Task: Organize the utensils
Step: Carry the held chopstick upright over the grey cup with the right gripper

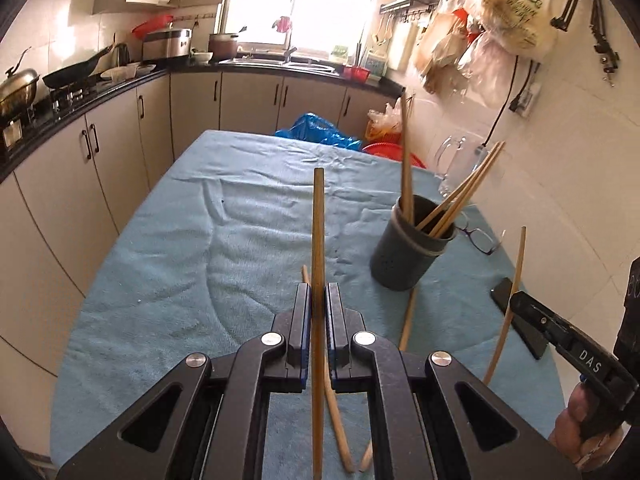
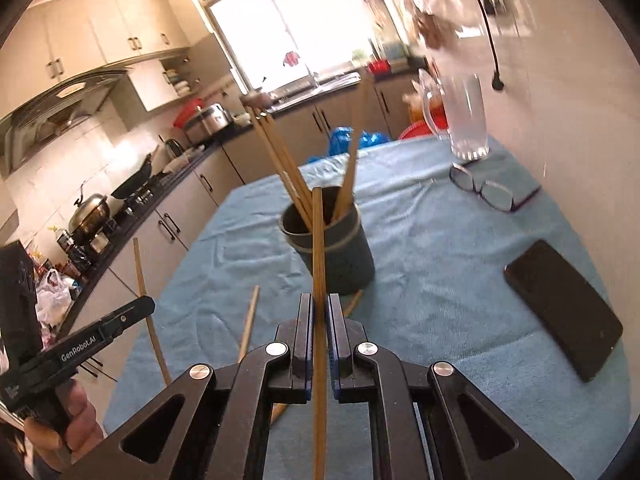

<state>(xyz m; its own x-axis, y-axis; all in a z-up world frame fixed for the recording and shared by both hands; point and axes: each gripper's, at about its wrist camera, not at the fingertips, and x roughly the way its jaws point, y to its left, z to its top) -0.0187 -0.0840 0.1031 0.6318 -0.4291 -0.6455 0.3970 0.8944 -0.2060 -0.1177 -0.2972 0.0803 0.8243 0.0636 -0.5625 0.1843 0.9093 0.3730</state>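
Observation:
My left gripper (image 1: 318, 296) is shut on a wooden chopstick (image 1: 318, 220) that stands upright between its jaws, above the blue cloth. My right gripper (image 2: 319, 300) is shut on another upright chopstick (image 2: 317, 236). A dark round holder (image 1: 400, 256) (image 2: 340, 256) stands on the cloth just ahead, with several chopsticks leaning in it. In the left wrist view the right gripper (image 1: 516, 304) shows at the right edge with its chopstick (image 1: 516, 264). In the right wrist view the left gripper (image 2: 146, 304) shows at the left with its chopstick (image 2: 140, 268). Loose chopsticks (image 1: 336, 412) (image 2: 249, 324) lie on the cloth.
A black phone (image 2: 564, 308), a pair of glasses (image 2: 488, 190) and a clear glass jug (image 2: 464, 120) sit on the cloth's right side by the tiled wall. The table (image 1: 160, 280) carries a blue towel. Kitchen cabinets (image 1: 80, 184) run along the left.

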